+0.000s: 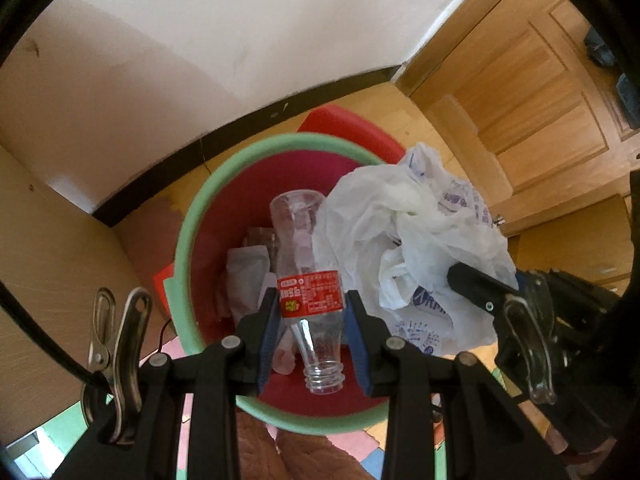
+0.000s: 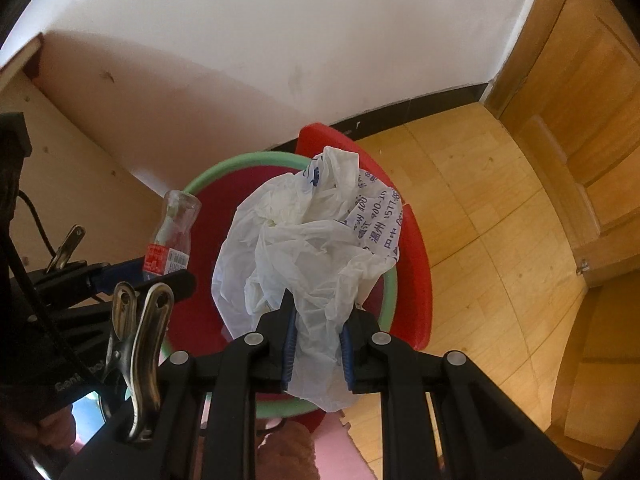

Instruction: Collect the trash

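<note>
Holding both loads above the bin, you are near the drop: your left gripper (image 1: 313,312) clamps the clear, red-labelled plastic bottle (image 1: 306,264), your right gripper (image 2: 317,334) pinches the crumpled white plastic bag (image 2: 308,240). Below, the green-rimmed red bin (image 1: 182,240) already holds clear wrappers (image 1: 246,268); both releases remain.

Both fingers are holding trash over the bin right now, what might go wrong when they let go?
1. The crumpled white plastic bag in the right gripper spreads past the green rim of the red bin, so once released it may drape over the edge or slide onto the floor.
2. The clear plastic bottle with a red label hangs tilted in the left gripper; dropped so, it could strike the rim and bounce out.
3. The bag might snag on the blue finger pads.
</note>
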{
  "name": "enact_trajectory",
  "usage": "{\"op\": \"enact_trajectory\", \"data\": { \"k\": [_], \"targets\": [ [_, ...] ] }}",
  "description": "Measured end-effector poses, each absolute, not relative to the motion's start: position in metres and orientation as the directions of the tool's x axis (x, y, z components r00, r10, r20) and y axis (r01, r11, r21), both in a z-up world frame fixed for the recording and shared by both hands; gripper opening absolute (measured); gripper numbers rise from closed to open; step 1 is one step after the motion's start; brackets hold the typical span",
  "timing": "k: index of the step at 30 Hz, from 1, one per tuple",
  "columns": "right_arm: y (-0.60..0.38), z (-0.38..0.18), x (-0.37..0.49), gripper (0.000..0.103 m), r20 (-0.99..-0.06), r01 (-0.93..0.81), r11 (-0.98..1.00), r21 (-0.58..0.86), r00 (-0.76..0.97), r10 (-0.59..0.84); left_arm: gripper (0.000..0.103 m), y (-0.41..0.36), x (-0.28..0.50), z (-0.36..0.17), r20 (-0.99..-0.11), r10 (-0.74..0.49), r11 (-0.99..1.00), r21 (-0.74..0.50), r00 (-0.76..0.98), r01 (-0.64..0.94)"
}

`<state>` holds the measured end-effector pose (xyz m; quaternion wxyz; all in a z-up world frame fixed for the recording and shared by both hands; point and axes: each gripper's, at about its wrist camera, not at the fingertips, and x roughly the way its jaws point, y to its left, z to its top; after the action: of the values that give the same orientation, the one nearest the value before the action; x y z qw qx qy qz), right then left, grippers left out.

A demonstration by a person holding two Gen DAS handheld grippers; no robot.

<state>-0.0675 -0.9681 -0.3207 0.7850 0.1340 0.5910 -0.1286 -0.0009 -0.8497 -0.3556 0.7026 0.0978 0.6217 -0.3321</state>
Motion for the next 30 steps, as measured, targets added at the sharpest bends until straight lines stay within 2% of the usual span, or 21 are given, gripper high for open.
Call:
{"op": "enact_trajectory", "data": {
  "k": [4, 6, 9, 11, 14, 30],
  "targets": [
    [-0.967, -0.337, -0.061, 0.019, -0.968, 0.361, 0.930, 0.068, 0.251, -0.026, 0.033, -0.855, 0.001, -0.369, -0.945, -0.326, 0.754, -0.267, -0.010, 0.600],
    [-0.970, -0.344, -0.059, 0.026, -0.970, 0.364, 0.929, 0.073, 0.242, -0.019, 0.034, -0.856, 0.002, -0.369, -0.943, -0.332, 0.754, -0.273, -0.011, 0.597],
    [-0.971, -0.346, -0.060, 0.039, -0.968, 0.368, 0.925, 0.088, 0.249, -0.007, 0.043, -0.857, 0.002, -0.369, -0.944, -0.328, 0.758, -0.275, -0.019, 0.592],
    [-0.972, -0.344, -0.061, 0.048, -0.966, 0.365, 0.926, 0.096, 0.260, -0.002, 0.043, -0.858, 0.003, -0.366, -0.946, -0.324, 0.758, -0.268, -0.013, 0.595],
    [-0.972, -0.334, -0.063, 0.056, -0.962, 0.364, 0.926, 0.098, 0.274, -0.006, 0.043, -0.857, 0.005, -0.361, -0.946, -0.325, 0.763, -0.267, -0.008, 0.588],
    [-0.971, -0.295, -0.076, 0.056, -0.936, 0.354, 0.923, 0.151, 0.352, 0.018, 0.044, -0.846, -0.011, -0.316, -0.944, -0.329, 0.802, -0.258, 0.037, 0.539]
  ]
}}
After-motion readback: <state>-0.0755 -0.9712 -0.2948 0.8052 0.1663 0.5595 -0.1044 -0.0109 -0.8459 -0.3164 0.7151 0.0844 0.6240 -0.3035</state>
